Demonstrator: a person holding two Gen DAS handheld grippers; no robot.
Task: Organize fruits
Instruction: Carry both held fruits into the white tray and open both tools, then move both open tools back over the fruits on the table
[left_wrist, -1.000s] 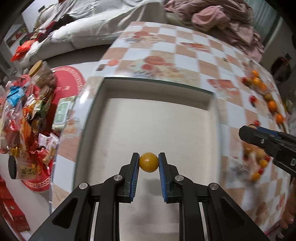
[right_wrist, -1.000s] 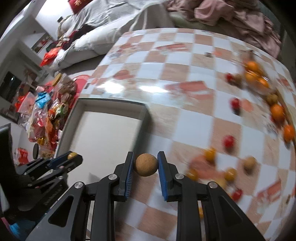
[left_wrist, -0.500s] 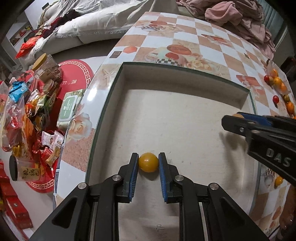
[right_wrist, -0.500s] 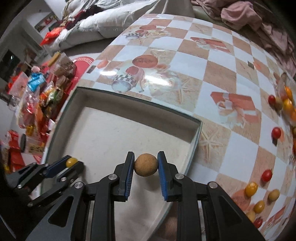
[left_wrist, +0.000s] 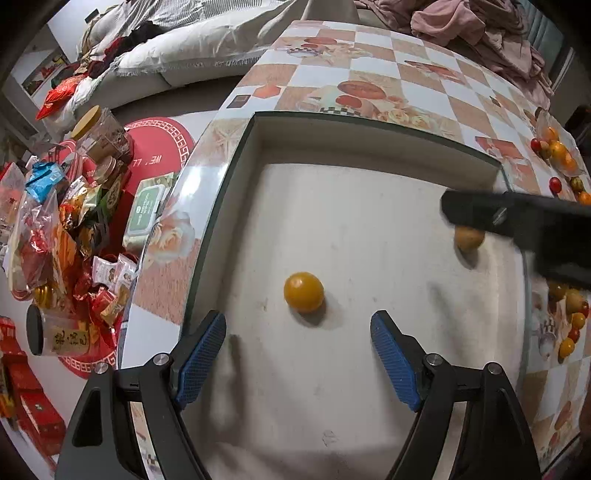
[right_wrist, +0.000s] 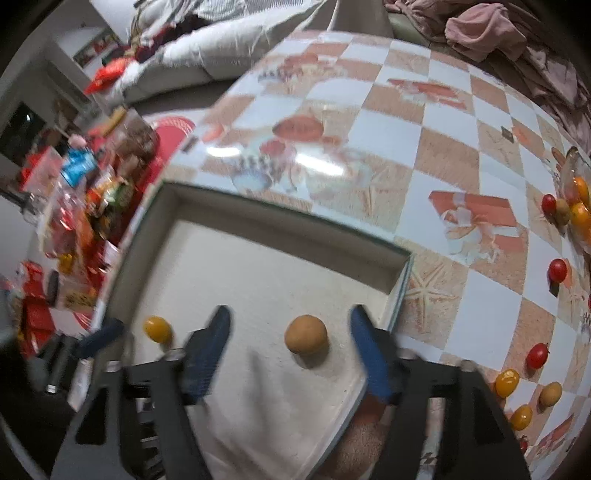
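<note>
A shallow white tray (left_wrist: 369, 147) sits on the checkered table. A yellow tomato (left_wrist: 303, 291) lies on the tray floor just ahead of my open left gripper (left_wrist: 297, 328), free of its pads. It also shows in the right wrist view (right_wrist: 157, 328). A tan round fruit (right_wrist: 306, 335) lies in the tray (right_wrist: 280, 218) between the spread fingers of my open right gripper (right_wrist: 290, 325); it also shows in the left wrist view (left_wrist: 468, 238), partly hidden under the right gripper.
Several loose red, yellow and tan fruits (right_wrist: 506, 382) lie on the table right of the tray, with more near a clear bowl (right_wrist: 576, 184) at far right. Snack bags and jars (left_wrist: 55, 229) crowd the floor at left. Bedding lies beyond the table.
Both grippers have opened and let go of their fruits, which now lie on the tray floor. The right gripper moved further over the tray.
</note>
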